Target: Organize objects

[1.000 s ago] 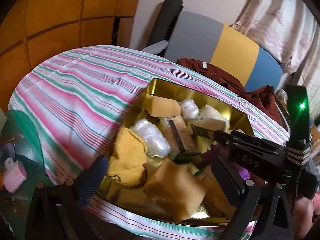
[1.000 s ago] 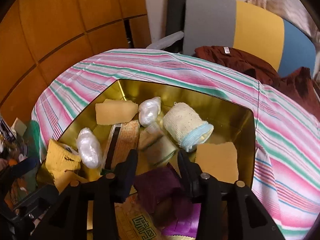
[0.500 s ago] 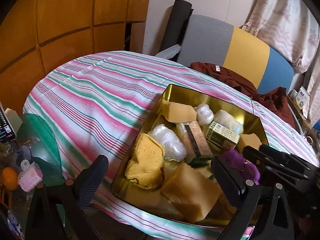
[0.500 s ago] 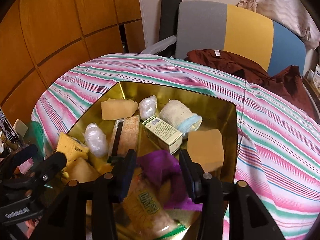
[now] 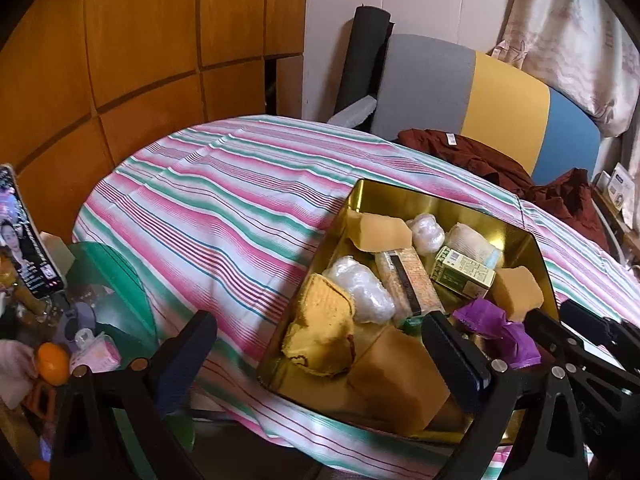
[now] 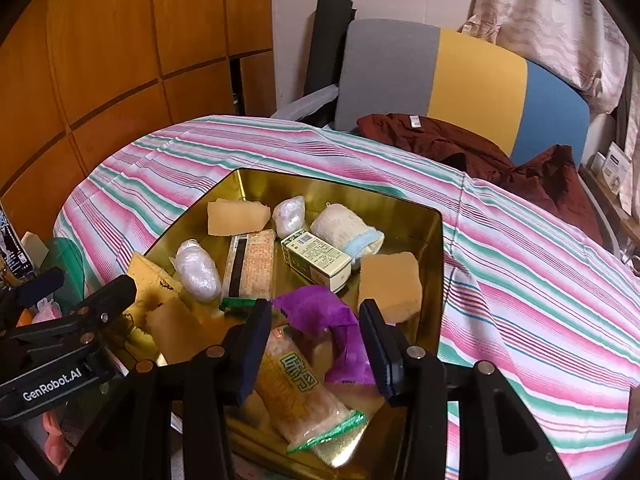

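Clutter fills the gold tray [image 6: 434, 248], which sits on the striped tablecloth [image 6: 520, 280] in the middle of both views. Lower centre in the right wrist view, the right gripper [image 6: 316, 344] hangs over the tray's near end; its jaws, which have just been opening, stand apart with the purple cloth [image 6: 320, 308] and a snack packet [image 6: 300, 392] lying between them, neither one pinched. In the left wrist view the left gripper [image 5: 320, 352] stands spread wide at the bottom of the frame, empty, straddling the tray's near left corner beside a yellow knit piece [image 5: 324, 320].
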`<state>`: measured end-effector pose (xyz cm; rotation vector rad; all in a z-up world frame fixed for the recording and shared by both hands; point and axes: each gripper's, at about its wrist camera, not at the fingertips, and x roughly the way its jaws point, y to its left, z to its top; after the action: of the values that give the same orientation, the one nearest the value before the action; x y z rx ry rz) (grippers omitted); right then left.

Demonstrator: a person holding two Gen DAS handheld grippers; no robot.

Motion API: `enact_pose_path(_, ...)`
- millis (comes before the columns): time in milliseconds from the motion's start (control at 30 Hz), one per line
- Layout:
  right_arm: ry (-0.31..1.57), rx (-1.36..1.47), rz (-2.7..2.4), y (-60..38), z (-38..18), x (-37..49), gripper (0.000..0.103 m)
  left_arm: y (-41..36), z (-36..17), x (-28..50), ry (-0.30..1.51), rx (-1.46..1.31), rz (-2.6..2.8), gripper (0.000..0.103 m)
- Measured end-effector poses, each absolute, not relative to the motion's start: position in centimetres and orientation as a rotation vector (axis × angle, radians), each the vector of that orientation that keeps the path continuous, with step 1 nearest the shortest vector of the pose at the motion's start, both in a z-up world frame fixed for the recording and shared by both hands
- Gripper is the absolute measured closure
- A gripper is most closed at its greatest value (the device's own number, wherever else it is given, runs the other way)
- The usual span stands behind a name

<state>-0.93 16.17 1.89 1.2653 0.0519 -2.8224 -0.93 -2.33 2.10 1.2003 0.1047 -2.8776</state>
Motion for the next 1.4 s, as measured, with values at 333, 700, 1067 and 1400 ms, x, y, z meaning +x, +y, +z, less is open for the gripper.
enact_pose_path(333, 0.017, 1.282, -2.906, 15.9, 2.7, 0.6, 0.056, -2.2, 2.8, -0.1, 0.033, 1.174, -2.869, 0.0)
enact_pose_path(700, -0.108, 1.332, -2.985, 17.0, 2.6, 1.3, 0.055, -2.3, 2.7, 0.0, 0.058, 1.251, -2.832, 0.0)
enact_pose_path(1067, -0.057, 1.336, -3.056, 16.9, 2.9, 1.8, 0.055, -2.2, 2.7, 0.0, 0.061, 1.305, -2.828, 0.0)
enact_pose_path(1400, -0.062, 1.334, -3.082, 16.8, 2.9, 2.1, 0.055, -1.9, 2.6, 0.0, 0.036, 1.311, -2.835, 0.0)
